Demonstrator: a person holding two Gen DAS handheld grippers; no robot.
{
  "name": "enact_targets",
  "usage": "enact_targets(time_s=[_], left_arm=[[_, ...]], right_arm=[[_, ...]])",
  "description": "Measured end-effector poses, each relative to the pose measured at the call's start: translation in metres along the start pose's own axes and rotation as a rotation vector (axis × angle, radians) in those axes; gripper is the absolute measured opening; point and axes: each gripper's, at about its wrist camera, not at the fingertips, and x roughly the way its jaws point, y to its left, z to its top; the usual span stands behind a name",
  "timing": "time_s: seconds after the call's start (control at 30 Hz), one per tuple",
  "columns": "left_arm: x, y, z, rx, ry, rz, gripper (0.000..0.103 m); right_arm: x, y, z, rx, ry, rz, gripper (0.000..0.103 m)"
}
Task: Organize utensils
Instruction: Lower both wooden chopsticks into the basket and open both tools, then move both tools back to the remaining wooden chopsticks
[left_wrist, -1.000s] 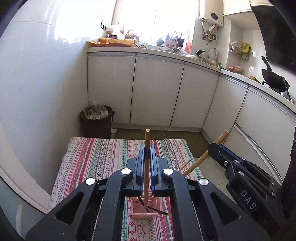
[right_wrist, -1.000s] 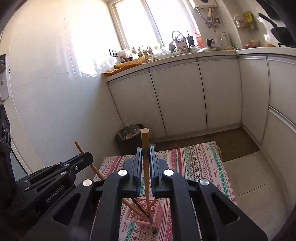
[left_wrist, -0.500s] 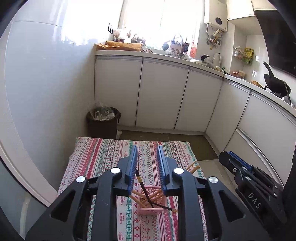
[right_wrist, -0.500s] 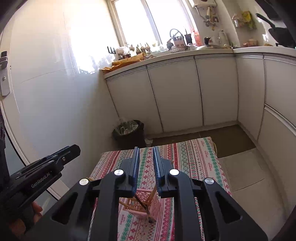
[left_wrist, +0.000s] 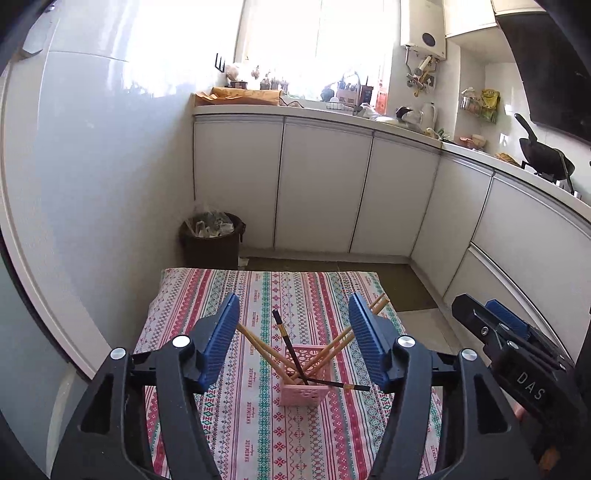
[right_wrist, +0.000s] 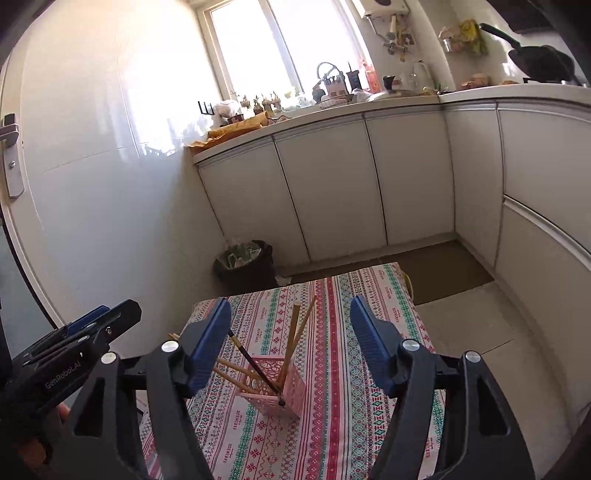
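Now, left gripper (left_wrist: 293, 341): jaws opening, nothing between the pads.
Right gripper (right_wrist: 290, 341): jaws opening too, empty.
Basket (left_wrist: 300, 391): pink, on the striped cloth (left_wrist: 258, 424), at 6 o'clock in both views.
Chopsticks (left_wrist: 332, 347): wooden ones fan out of the basket toward 10 and 2; a dark pair (right_wrist: 255, 369) leans among them.
Bin (left_wrist: 210, 240): on the floor at 11.

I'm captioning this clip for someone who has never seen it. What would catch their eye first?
The pink slotted basket in the middle of the striped tablecloth, with wooden chopsticks and a dark pair fanning out of it. Framing it, the left gripper and right gripper hang above with blue-padded jaws opening and nothing between them. Behind the table, a bin stands against white cabinets.
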Motion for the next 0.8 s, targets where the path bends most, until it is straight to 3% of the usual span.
enact_targets(time_s=[0.3, 0.43, 0.6, 0.8], left_arm=[[-0.018, -0.004, -0.006, 0.008, -0.007, -0.015, 0.068], [-0.023, -0.003, -0.007, 0.005, -0.014, -0.02, 0.076], [-0.035, -0.005, -0.01, 0.012, -0.021, -0.018, 0.082], [-0.05, -0.005, -0.016, 0.007, -0.028, -0.018, 0.09]], right_arm=[[-0.012, -0.009, -0.004, 0.02, -0.001, -0.042, 0.078], [-0.018, -0.008, -0.006, 0.017, -0.005, -0.058, 0.08], [-0.032, -0.008, -0.011, 0.023, -0.033, -0.083, 0.094], [-0.047, -0.014, -0.016, 0.051, -0.024, -0.092, 0.096]])
